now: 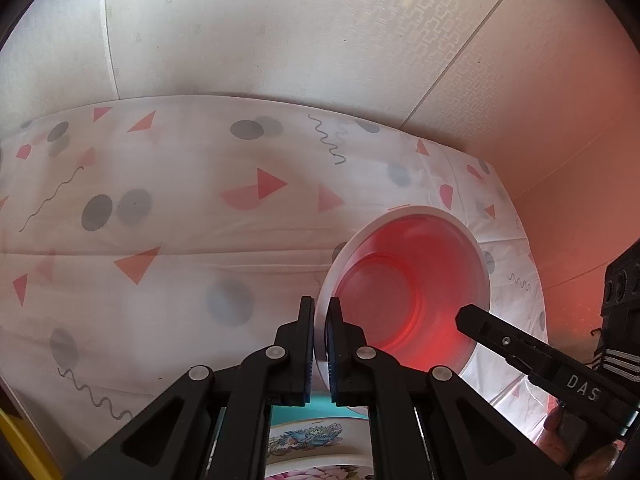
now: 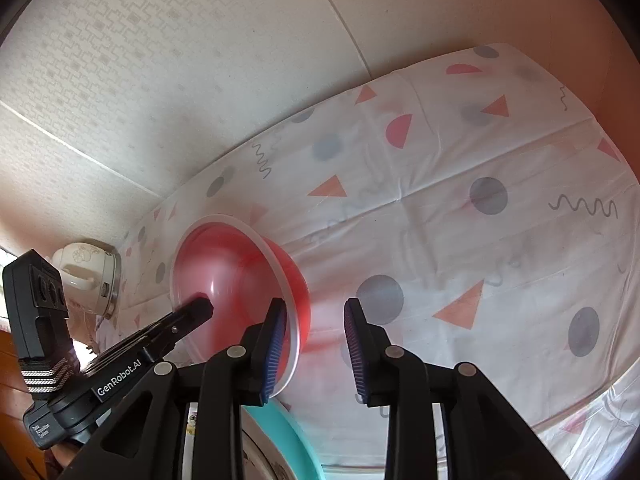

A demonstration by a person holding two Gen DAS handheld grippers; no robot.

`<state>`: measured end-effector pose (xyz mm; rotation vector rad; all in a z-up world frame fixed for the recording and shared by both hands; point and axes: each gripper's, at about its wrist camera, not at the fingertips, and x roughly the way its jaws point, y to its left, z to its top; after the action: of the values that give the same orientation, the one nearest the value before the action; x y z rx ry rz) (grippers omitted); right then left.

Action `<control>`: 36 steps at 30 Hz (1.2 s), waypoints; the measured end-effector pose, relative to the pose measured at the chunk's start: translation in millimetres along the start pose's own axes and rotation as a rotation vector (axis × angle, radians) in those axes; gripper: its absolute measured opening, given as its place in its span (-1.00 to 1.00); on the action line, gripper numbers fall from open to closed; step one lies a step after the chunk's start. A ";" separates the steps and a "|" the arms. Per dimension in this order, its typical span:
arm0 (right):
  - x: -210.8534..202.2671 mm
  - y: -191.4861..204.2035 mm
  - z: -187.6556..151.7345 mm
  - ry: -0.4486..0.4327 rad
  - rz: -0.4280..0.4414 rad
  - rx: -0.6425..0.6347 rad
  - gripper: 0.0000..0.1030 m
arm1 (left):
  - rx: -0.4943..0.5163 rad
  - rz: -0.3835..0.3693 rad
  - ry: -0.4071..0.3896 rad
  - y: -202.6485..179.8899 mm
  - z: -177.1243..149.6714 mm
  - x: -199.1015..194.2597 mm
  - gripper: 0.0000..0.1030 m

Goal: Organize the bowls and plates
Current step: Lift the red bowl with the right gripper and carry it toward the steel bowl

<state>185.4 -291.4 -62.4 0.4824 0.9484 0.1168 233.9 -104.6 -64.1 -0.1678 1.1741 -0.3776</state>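
Holding the red bowl (image 1: 404,284) by its pale rim, our left gripper (image 1: 320,312) has its jaws pressed together on the near-left edge, one finger outside the wall and one inside. We see the bowl tilted, its red inside turned toward the left wrist camera, raised over the bench (image 1: 168,216), which is covered by a white cloth printed with triangles, grey dots and squiggles. From the right wrist view, the same bowl (image 2: 240,280) shows its rim edge-on, and the left gripper (image 2: 200,306) reaches in from the left with its tip at the bowl. Our right gripper (image 2: 316,320) stands with its jaws apart: the blue ribbed pad (image 2: 276,344) of its left finger lies against or just beside the bowl's rim, while the other finger is clear of it over the cloth, so the rim is not clamped there. In the left wrist view the right gripper (image 1: 464,316) comes in from the lower right, its tip over the bowl's inside. Below both grippers we see a plate with a teal rim (image 2: 280,432) and, in the left view, a flowered plate (image 1: 316,436). A white appliance (image 2: 88,272) stands at the far left by the wall.
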 end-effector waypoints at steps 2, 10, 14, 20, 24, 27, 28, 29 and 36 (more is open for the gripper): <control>-6.3 -1.9 -3.2 -0.015 -0.007 0.007 -0.40 | -0.014 -0.016 0.003 1.4 -2.5 -0.2 -0.75; -11.6 4.9 -11.5 -0.055 -0.056 -0.031 -0.86 | 0.008 -0.059 -0.020 -9.8 -6.5 -7.9 -0.65; -13.4 10.6 -12.5 -0.055 -0.064 -0.047 -0.87 | 0.062 -0.038 -0.067 -17.4 -10.9 -16.9 -0.65; -10.9 6.0 -12.3 -0.035 -0.022 -0.009 -0.84 | 0.057 -0.062 -0.058 -9.4 -15.4 -17.7 -0.63; -8.4 7.2 -12.0 -0.049 -0.015 0.002 -0.81 | 0.061 -0.064 -0.084 -10.5 -20.4 -21.4 -0.63; -5.9 9.2 -12.3 -0.049 -0.023 -0.002 -0.82 | 0.062 -0.096 -0.051 -11.3 -22.4 -21.0 -0.26; -5.4 8.9 -13.1 -0.048 -0.024 0.003 -0.82 | 0.057 -0.100 -0.049 -11.0 -23.7 -21.8 -0.12; -5.7 9.5 -14.0 -0.053 -0.032 -0.002 -0.82 | 0.056 -0.092 -0.058 -11.1 -25.0 -23.5 -0.13; -9.6 12.6 -19.8 -0.063 -0.025 -0.015 -0.82 | 0.083 -0.088 -0.082 -12.1 -34.3 -31.6 -0.37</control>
<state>165.3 -276.2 -59.2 0.4582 0.8909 0.0854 189.3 -101.8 -46.0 -0.1617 1.0705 -0.4911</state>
